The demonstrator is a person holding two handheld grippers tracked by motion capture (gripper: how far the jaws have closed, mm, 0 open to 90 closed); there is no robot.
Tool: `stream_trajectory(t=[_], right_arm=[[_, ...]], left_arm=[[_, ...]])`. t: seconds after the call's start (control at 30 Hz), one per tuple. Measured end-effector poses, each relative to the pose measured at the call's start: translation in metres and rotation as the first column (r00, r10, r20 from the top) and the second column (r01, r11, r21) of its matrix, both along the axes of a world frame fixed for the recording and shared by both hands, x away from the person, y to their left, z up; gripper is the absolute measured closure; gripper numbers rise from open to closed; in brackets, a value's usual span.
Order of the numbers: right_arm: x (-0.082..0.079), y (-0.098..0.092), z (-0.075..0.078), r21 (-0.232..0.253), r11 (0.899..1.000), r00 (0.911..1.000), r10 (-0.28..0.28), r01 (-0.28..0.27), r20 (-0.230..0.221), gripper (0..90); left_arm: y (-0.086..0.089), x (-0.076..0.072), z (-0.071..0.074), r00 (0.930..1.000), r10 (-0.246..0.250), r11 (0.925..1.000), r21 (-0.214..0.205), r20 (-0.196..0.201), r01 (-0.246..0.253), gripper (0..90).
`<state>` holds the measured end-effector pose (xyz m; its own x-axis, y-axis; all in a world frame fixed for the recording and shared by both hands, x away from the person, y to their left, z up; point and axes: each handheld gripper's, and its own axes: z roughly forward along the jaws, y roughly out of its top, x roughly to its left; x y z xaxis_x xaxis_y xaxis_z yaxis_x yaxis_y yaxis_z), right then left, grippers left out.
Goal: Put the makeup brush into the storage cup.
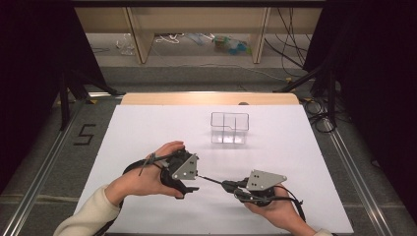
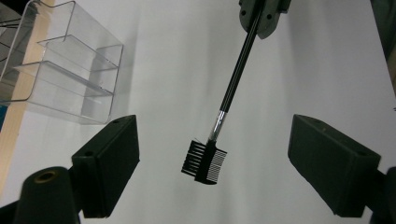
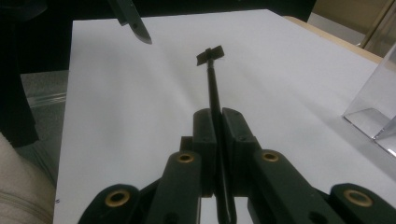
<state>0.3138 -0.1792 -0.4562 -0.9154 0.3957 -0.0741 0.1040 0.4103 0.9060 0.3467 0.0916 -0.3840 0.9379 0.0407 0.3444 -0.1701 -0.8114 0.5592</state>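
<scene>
**Ana:** High view first: the right gripper (image 1: pixel 231 186) sits near the white tabletop's (image 1: pixel 147 128) front edge, clenched on a slim black eyebrow brush with a comb head (image 1: pixel 209 180). The stick runs level from it toward the left gripper (image 1: pixel 189 183).

**Ben:** Right gripper view backs that up, with both black jaws pinched tight on the handle and the comb head (image 3: pixel 210 55) out ahead, clear of the white surface.

**Ana:** And the left claw? Left gripper view has its jaws spread wide, released, the comb-and-bristle head (image 2: pixel 204 162) hanging between them and touching neither pad.

**Ben:** Agreed, nothing gripped there. Further back, a clear plastic organiser box with dividers (image 1: pixel 229 128) stands toward the tabletop's far edge, well apart from both hands.
</scene>
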Motion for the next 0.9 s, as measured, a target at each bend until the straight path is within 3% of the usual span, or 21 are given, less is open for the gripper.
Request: stream_trajectory(t=[0.2,0.47,0.53,0.6,0.63,0.9], right_arm=[[0.001,-0.003,0.003,0.003,1.000,1.0000,-0.005,0.005,-0.004,85.4],[0.002,-0.006,0.004,0.033,0.999,0.9997,-0.023,0.023,0.004,85.4],[0.003,-0.007,0.005,0.032,0.999,0.9997,-0.025,0.025,0.007,85.4],[0.003,-0.008,0.005,0.046,0.998,0.9992,-0.039,0.039,0.008,85.4],[0.003,-0.010,0.006,0.033,0.999,0.9993,-0.037,0.037,0.006,85.4],[0.004,-0.011,0.007,0.074,0.995,0.9975,-0.067,0.065,0.022,85.4]], left_arm=[[0.009,0.003,-0.003,0.9989,0.041,0.9975,-0.057,-0.020,-0.042,16.7],[0.015,0.008,-0.007,0.9958,0.079,0.9876,-0.132,-0.045,-0.084,17.1],[0.015,0.009,-0.009,0.9940,0.090,0.9821,-0.160,-0.062,-0.099,17.1],[0.016,0.010,-0.009,0.9943,0.087,0.9834,-0.154,-0.062,-0.096,17.0],[0.016,0.010,-0.009,0.9937,0.090,0.9820,-0.160,-0.067,-0.100,17.0],[0.018,0.012,-0.013,0.9900,0.110,0.9718,-0.200,-0.089,-0.126,17.0]])
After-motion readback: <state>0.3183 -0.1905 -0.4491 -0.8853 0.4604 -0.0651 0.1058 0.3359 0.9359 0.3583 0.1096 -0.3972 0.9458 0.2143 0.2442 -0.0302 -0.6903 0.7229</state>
